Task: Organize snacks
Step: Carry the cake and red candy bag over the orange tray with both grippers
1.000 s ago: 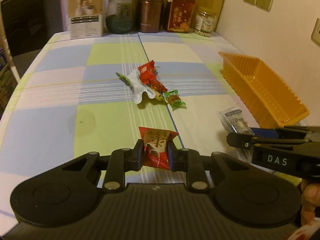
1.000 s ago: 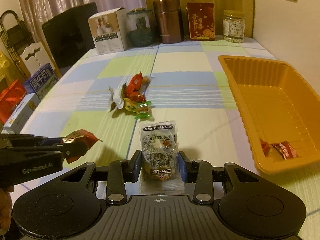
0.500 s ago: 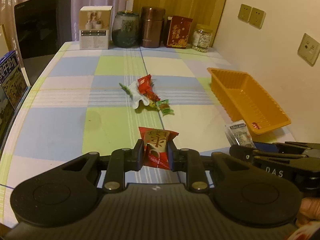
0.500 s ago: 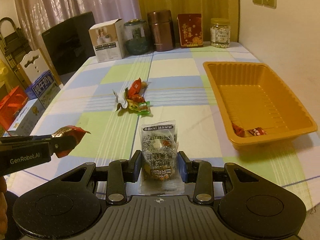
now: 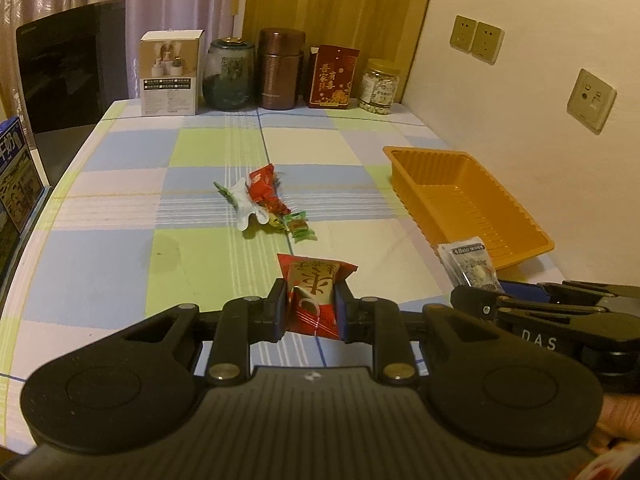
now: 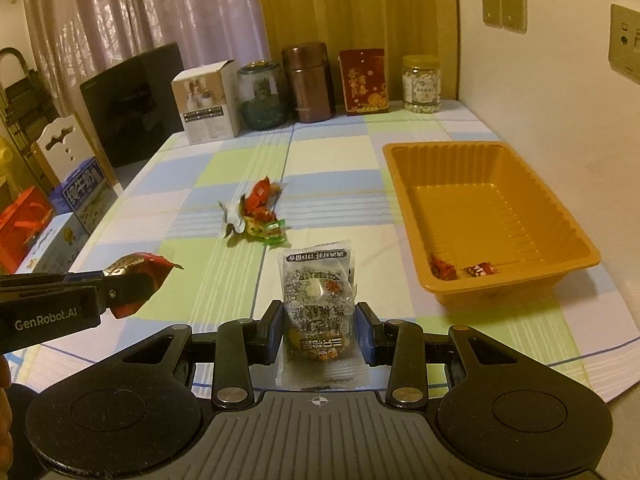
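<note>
My left gripper (image 5: pixel 311 307) is shut on a red and gold snack packet (image 5: pixel 314 294), held above the table's near edge; it shows from the side as the left gripper (image 6: pixel 120 286) with the red packet (image 6: pixel 136 266). My right gripper (image 6: pixel 319 330) is shut on a clear grey snack pouch (image 6: pixel 318 300), seen beside the left as the grey pouch (image 5: pixel 470 266). A small pile of wrapped snacks (image 5: pixel 266 206) lies mid-table, also the pile (image 6: pixel 256 216). The orange tray (image 6: pixel 404 184) at the right holds two red candies (image 6: pixel 464 269).
Along the table's far edge stand a white box (image 5: pixel 170 74), a dark glass jar (image 5: pixel 229 76), a brown canister (image 5: pixel 280 68), a red box (image 5: pixel 332 76) and a jar of nuts (image 5: pixel 380 86). A dark chair (image 5: pixel 68 68) is at the left; the wall is at the right.
Both grippers have risen and pulled back from the table with their packets still held, so the pile and tray look smaller and farther.
</note>
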### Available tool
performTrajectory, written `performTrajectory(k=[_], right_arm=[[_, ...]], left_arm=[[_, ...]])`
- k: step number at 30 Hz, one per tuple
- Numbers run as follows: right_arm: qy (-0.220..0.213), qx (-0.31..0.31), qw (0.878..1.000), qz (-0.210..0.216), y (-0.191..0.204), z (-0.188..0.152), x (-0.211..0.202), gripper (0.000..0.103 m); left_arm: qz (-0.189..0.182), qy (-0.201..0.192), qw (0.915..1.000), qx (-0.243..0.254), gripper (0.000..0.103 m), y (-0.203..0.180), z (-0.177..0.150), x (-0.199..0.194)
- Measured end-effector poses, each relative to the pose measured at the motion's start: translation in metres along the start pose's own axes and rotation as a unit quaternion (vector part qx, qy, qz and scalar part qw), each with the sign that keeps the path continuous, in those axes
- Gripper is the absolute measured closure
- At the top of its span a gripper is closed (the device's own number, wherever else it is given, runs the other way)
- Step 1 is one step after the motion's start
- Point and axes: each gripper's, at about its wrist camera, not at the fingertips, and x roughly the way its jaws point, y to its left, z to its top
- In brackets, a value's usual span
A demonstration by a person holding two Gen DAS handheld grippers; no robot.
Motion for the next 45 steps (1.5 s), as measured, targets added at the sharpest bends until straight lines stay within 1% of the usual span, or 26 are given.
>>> performTrajectory(k=[10, 23, 37, 45], right_arm=[[-0.01, 0.011, 1.0, -0.013, -0.016, 0.004, -0.012, 0.065], [-0.022, 0.043, 0.998, -0.038, -0.059, 0.008, -0.024, 0.065], [-0.029, 0.072, 0.994, -0.071, -0.115, 0.021, -0.024, 0.065], [-0.029, 0.079, 0.993, -0.087, -0.147, 0.033, -0.016, 0.065]], left_arm=[[-0.013, 0.0, 0.9998, 0.012, 0.081, -0.018, 0.007, 0.002], [-0.04, 0.004, 0.9982, 0.045, 0.082, -0.058, 0.019, 0.017], [-0.08, 0.008, 0.9937, 0.078, 0.082, -0.117, 0.042, 0.052], [-0.093, 0.012, 0.992, 0.084, 0.082, -0.141, 0.055, 0.077]])
